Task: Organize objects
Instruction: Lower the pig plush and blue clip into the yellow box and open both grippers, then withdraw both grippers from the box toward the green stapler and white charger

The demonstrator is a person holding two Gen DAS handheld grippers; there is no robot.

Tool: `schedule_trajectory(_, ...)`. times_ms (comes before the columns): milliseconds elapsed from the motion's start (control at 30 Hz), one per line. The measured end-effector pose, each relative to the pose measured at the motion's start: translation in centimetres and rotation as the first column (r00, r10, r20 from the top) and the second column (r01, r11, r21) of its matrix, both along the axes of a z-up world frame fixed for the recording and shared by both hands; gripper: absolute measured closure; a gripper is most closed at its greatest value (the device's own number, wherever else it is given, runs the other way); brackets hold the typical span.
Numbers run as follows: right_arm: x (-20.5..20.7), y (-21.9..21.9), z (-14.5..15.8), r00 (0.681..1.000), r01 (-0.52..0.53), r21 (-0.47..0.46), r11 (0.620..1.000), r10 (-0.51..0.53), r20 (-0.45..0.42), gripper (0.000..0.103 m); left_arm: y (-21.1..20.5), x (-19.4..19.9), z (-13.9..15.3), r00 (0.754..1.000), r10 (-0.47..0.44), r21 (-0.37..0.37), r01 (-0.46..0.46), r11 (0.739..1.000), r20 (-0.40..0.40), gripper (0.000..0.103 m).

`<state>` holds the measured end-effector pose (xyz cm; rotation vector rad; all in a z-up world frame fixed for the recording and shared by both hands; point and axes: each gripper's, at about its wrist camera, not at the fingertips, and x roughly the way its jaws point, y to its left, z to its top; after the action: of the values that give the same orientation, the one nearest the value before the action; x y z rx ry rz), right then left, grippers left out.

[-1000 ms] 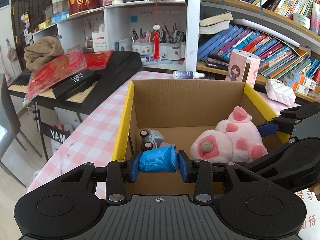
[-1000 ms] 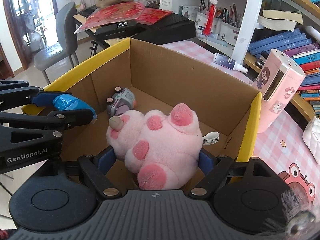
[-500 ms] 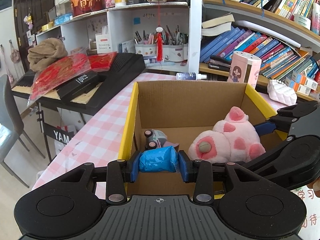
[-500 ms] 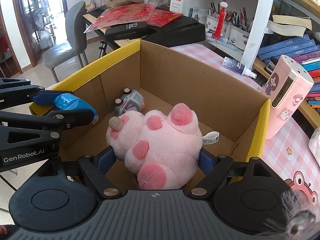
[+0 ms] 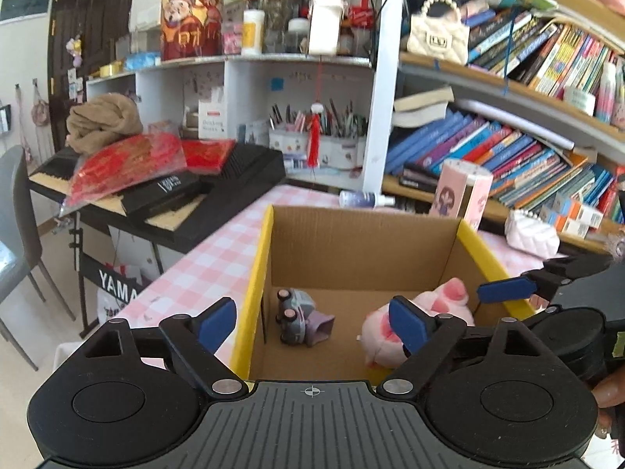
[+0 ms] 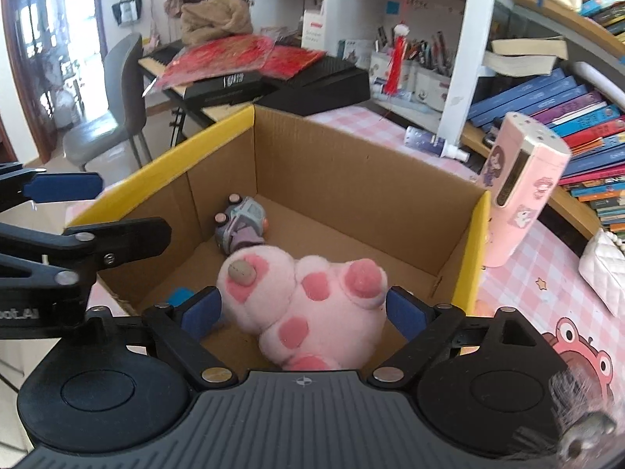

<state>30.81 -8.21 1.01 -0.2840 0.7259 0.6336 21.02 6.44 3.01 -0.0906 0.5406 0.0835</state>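
An open cardboard box [image 5: 363,246] [image 6: 351,179] with yellow rims stands on the pink checked table. Inside lie a grey toy car [image 5: 297,316] [image 6: 242,222], a pink plush [image 5: 418,308] [image 6: 308,305] and a blue packet [image 6: 181,296] in the near corner. My left gripper [image 5: 312,324] [image 6: 133,209] hovers over the box's near left rim; its jaws are opening with nothing between them. My right gripper [image 6: 302,312] [image 5: 513,278] hangs over the plush. Its jaws are opening too, and the plush lies between the pads, resting on the box floor.
A pink cylinder-shaped case [image 6: 523,191] [image 5: 463,195] stands right of the box, with a white quilted purse [image 5: 531,234] beyond. A small spray bottle [image 5: 363,198] lies behind the box. A black keyboard [image 5: 218,191] and a grey chair [image 6: 113,109] are to the left; bookshelves fill the back.
My left jaws have sprung apart and let go of the blue packet, which now lies in the box. My right jaws have widened off the plush. Both grippers have lifted a little.
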Motion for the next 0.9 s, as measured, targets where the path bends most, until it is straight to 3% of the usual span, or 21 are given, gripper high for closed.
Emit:
schedule_trajectory(433, -6.1, -2.1, 2.4, 0.981, 0.149, 0.090, 0.985, -0.158, 0.111, 0.007, 1.5, -5.1, 1.6, 0.998, 0.028, -0.039, -0.026, 0.999, 0.058, 0.009)
schedule_trajectory(633, -9.4, -2.7, 2.5, 0.951, 0.245, 0.104, 0.964, -0.259, 0.166, 0.006, 2.0, -7.4, 1.1, 0.999, 0.018, -0.034, -0.016, 0.999, 0.044, 0.009)
schedule_trajectory(900, -14.1, -3.1, 1.2, 0.914, 0.362, 0.088, 0.928, -0.372, 0.159, 0.006, 2.1, -10.7, -0.2, 0.999, 0.039, 0.014, -0.039, 0.999, -0.024, 0.009)
